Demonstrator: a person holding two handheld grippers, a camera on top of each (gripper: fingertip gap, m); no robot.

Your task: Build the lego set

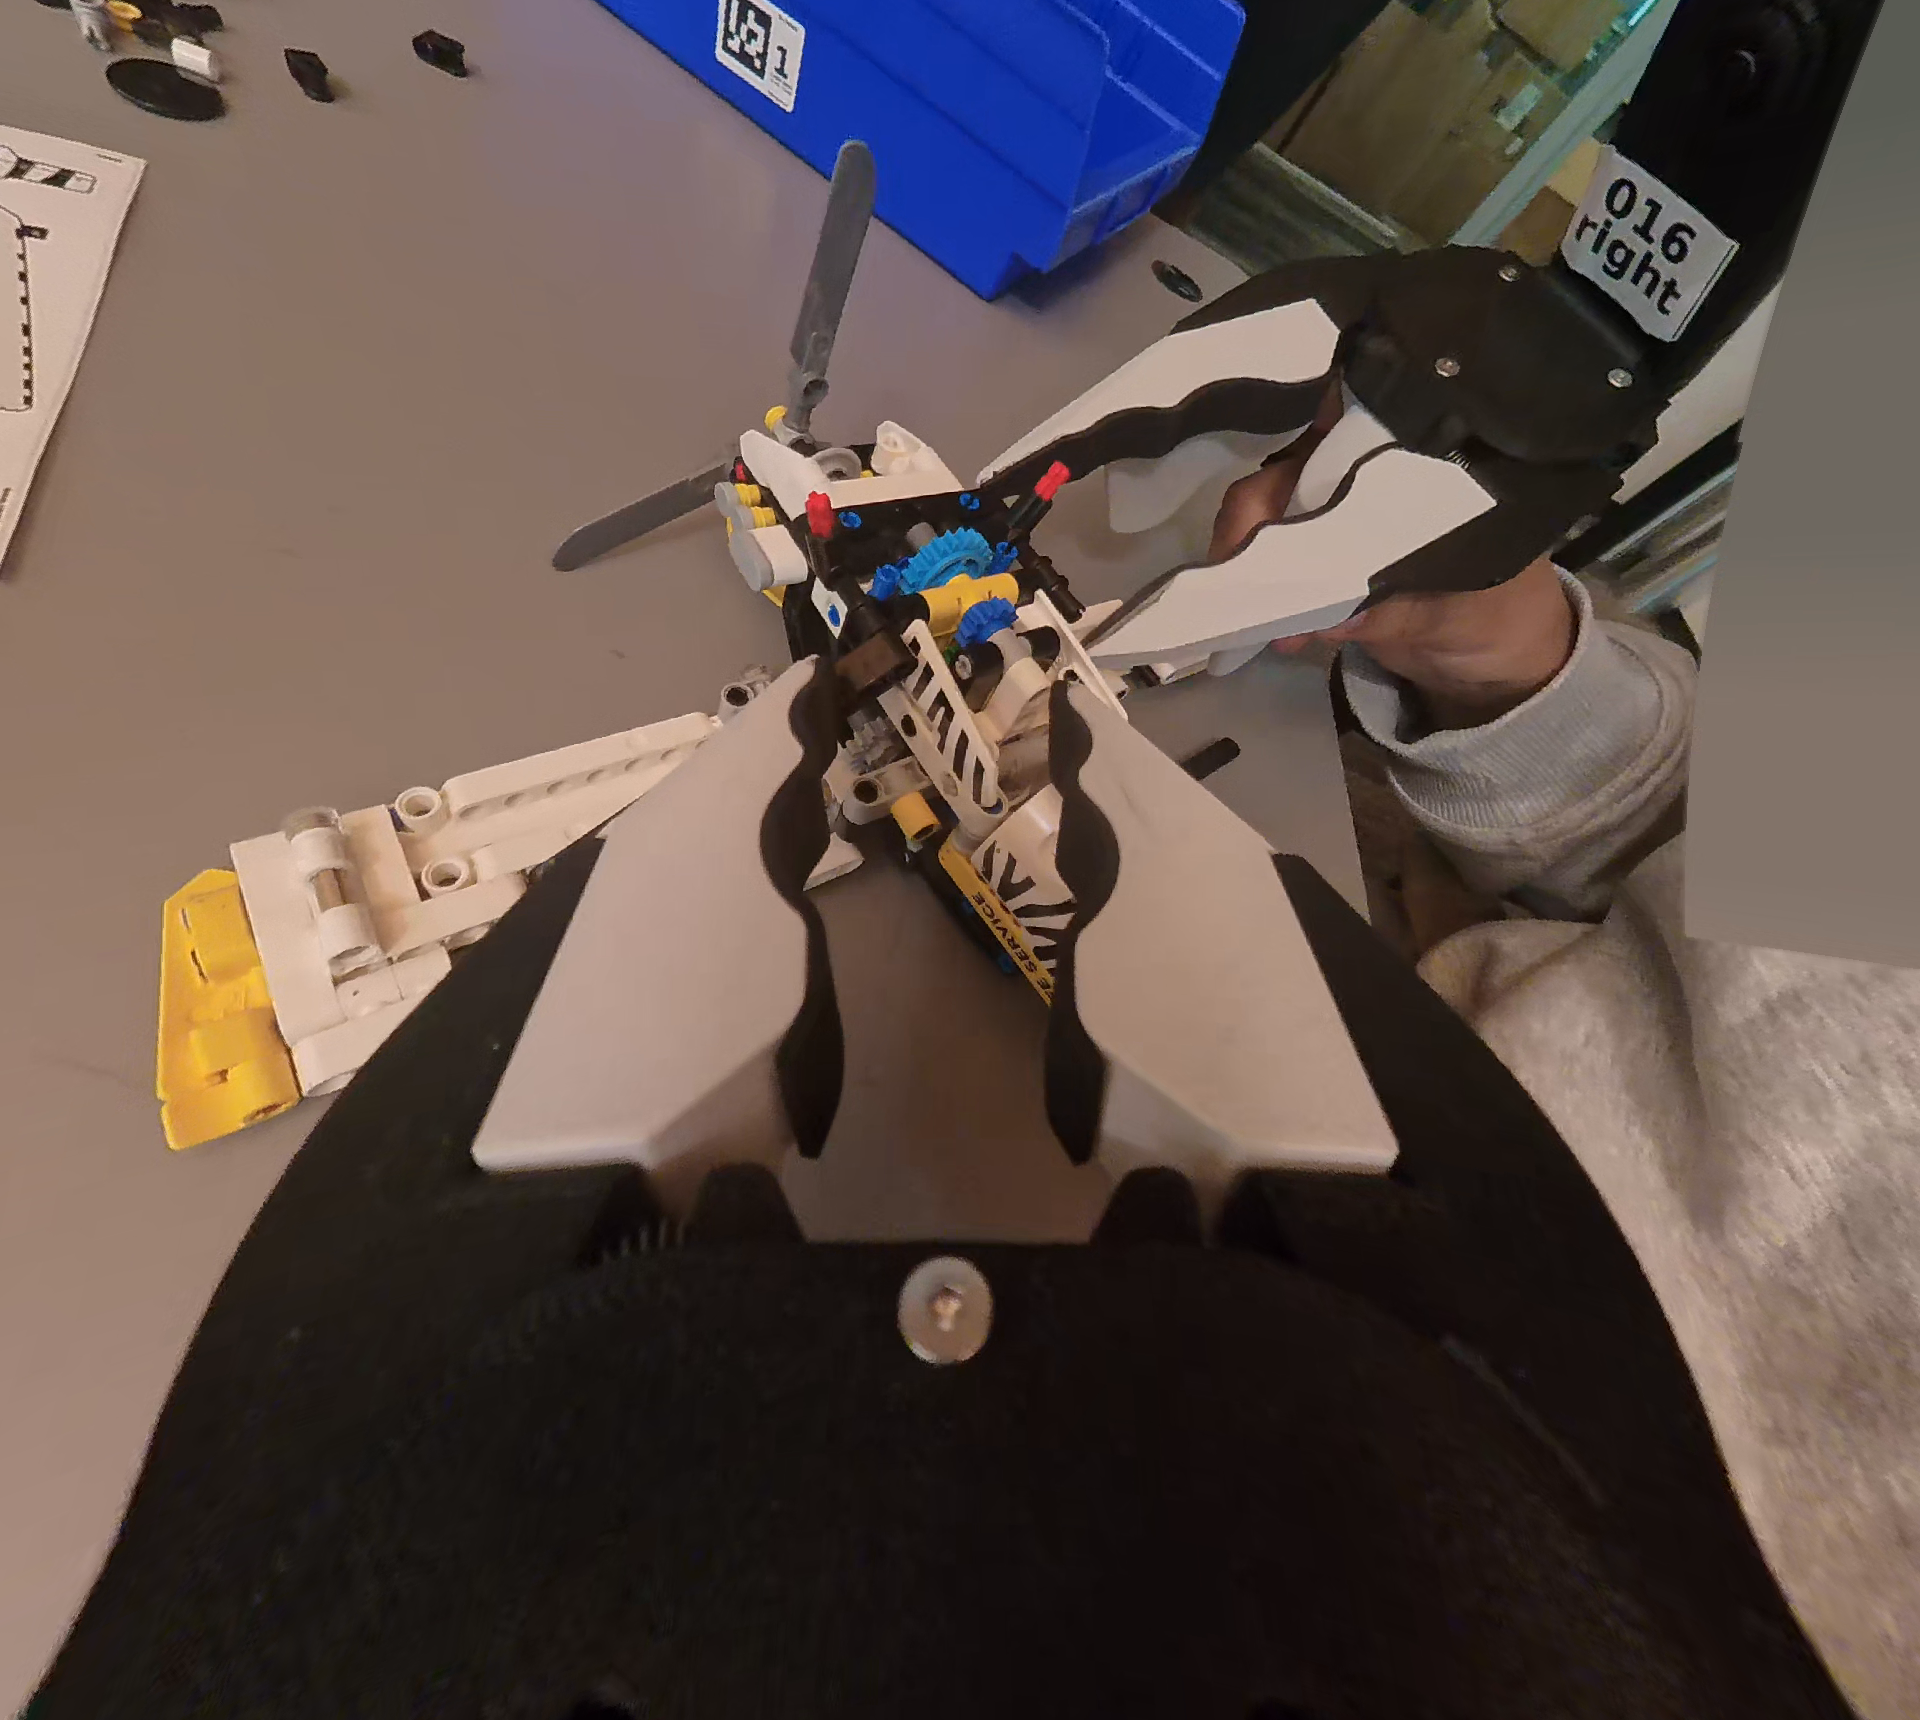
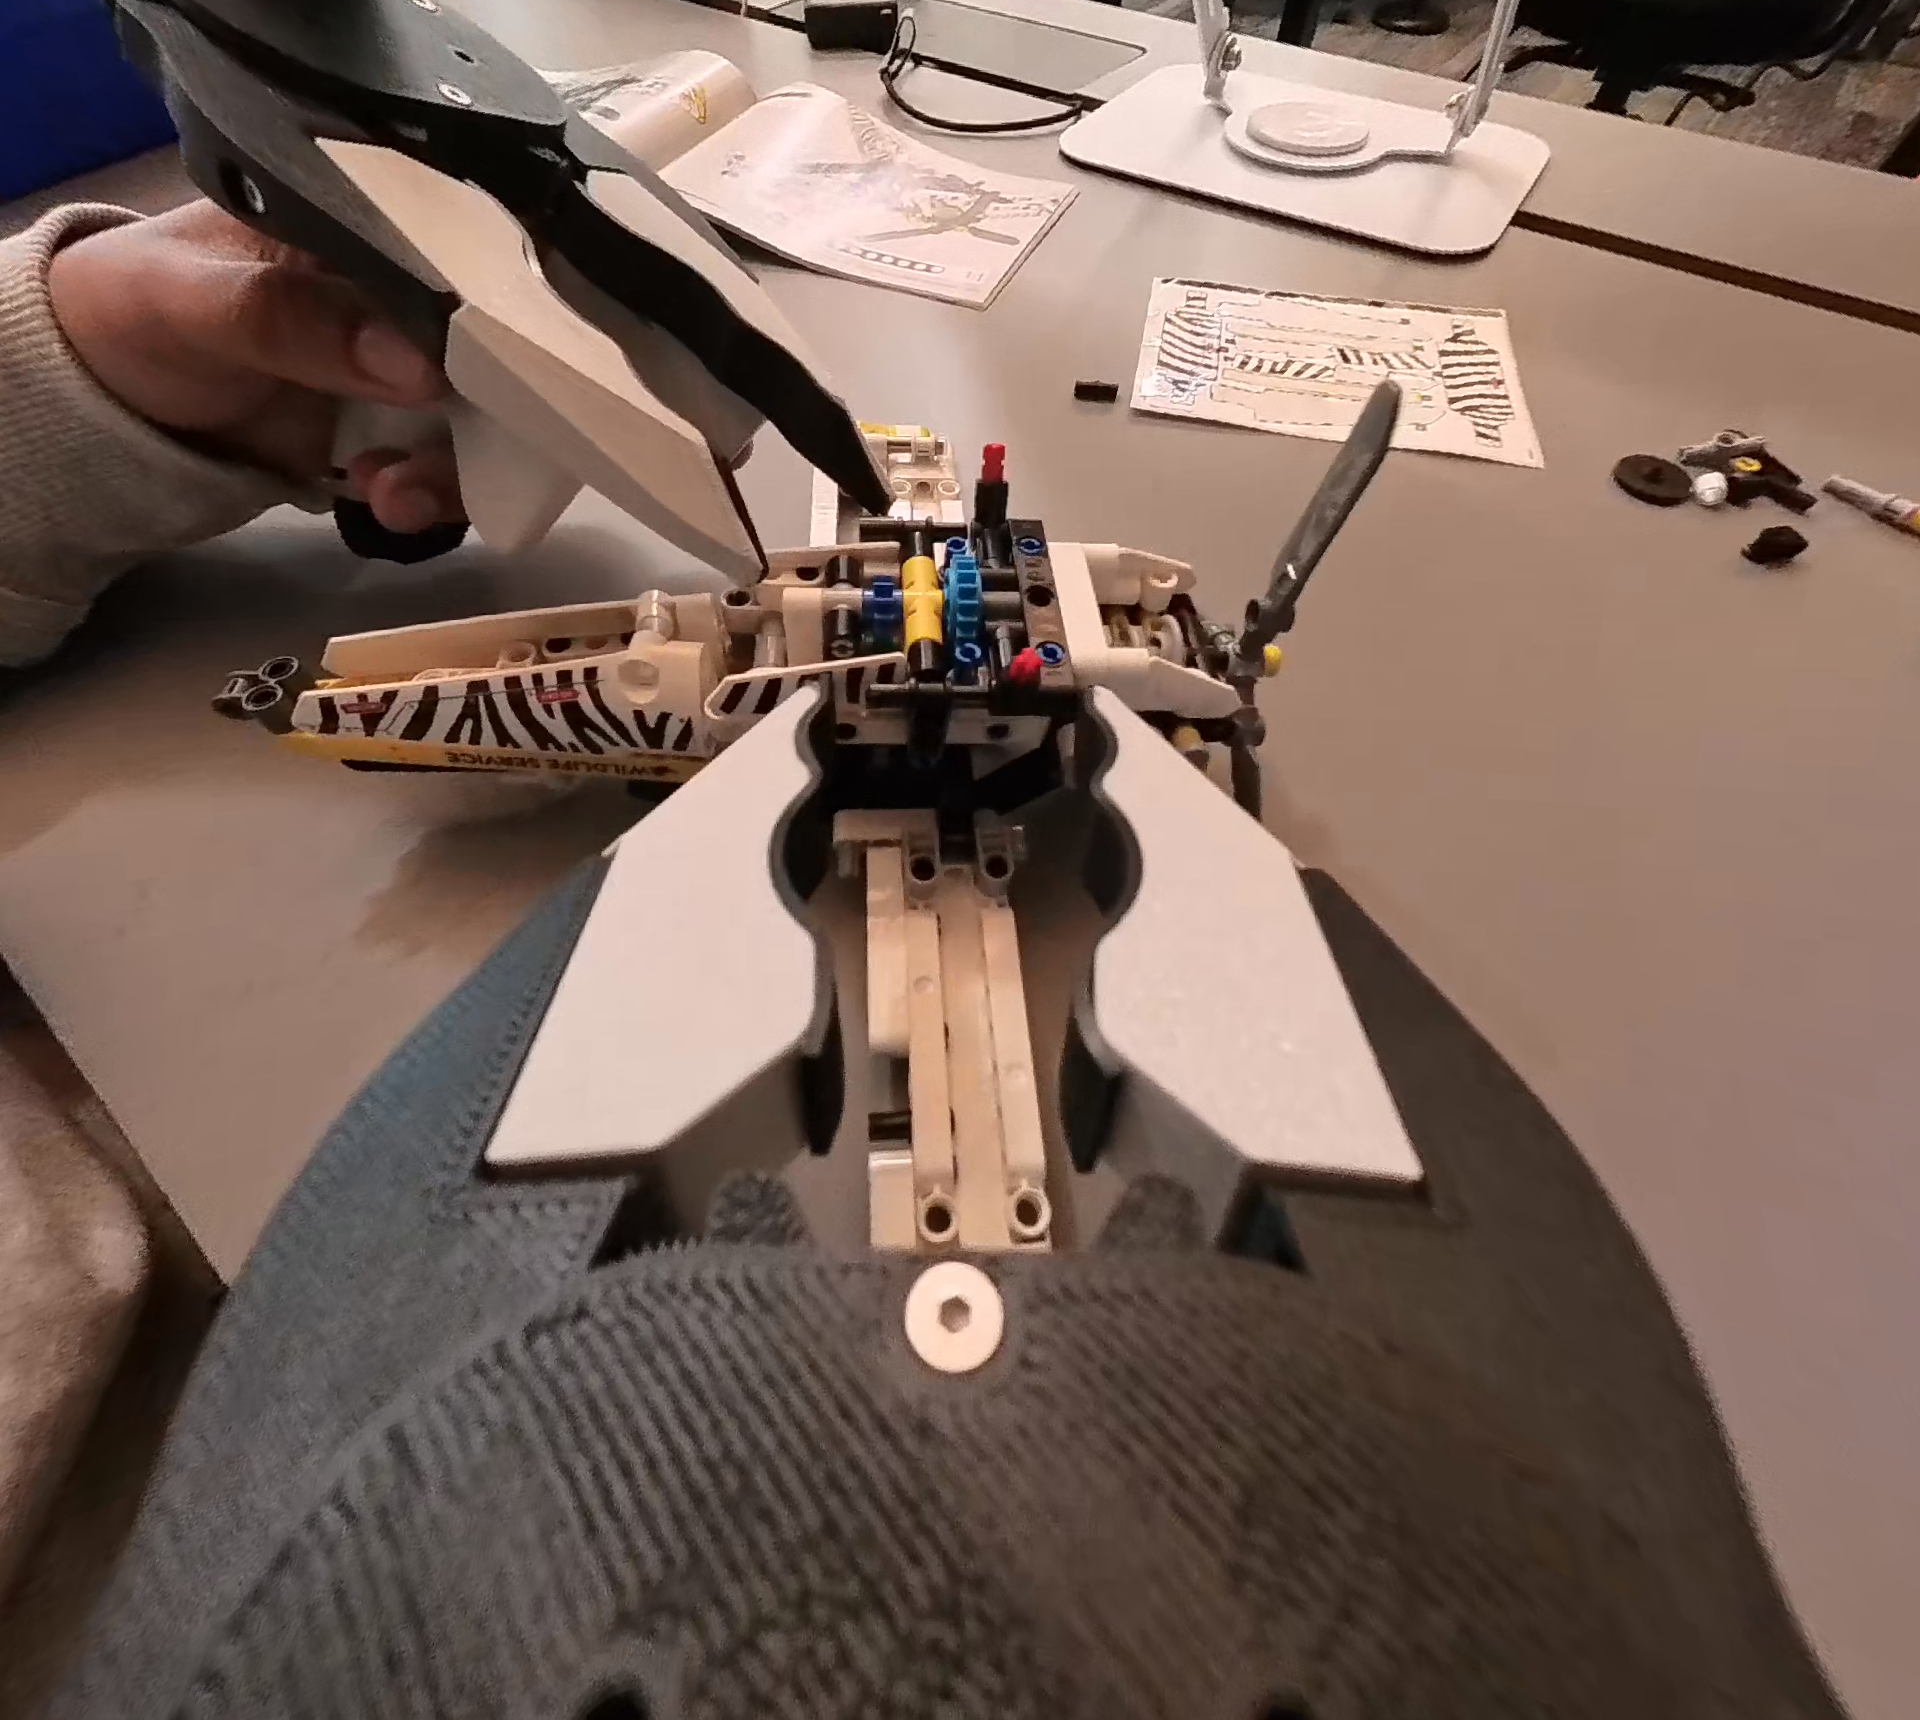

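The lego plane [image 1: 935, 631] lies on the grey table [image 1: 416, 423]. It has a zebra-striped white and yellow fuselage [image 2: 499, 714], blue gears [image 2: 961, 600] on top and a grey propeller [image 2: 1330, 486]. My left gripper [image 1: 940, 694] is closed around the fuselage just behind the gears; it also shows in the right wrist view [image 2: 810, 532]. My right gripper [image 2: 945, 725] grips the centre section from the side, with a white wing [image 2: 966, 1026] running back between its fingers; it also shows in the left wrist view [image 1: 1044, 558]. The other wing [image 1: 343, 922] has a yellow tip.
A blue bin [image 1: 883, 8] stands behind the plane. Loose small parts [image 1: 156, 18] lie at the far left, also seen in the right wrist view [image 2: 1714, 475]. A sticker sheet [image 2: 1330, 361], an instruction booklet [image 2: 862, 195] and a white stand [image 2: 1299, 143] lie beyond.
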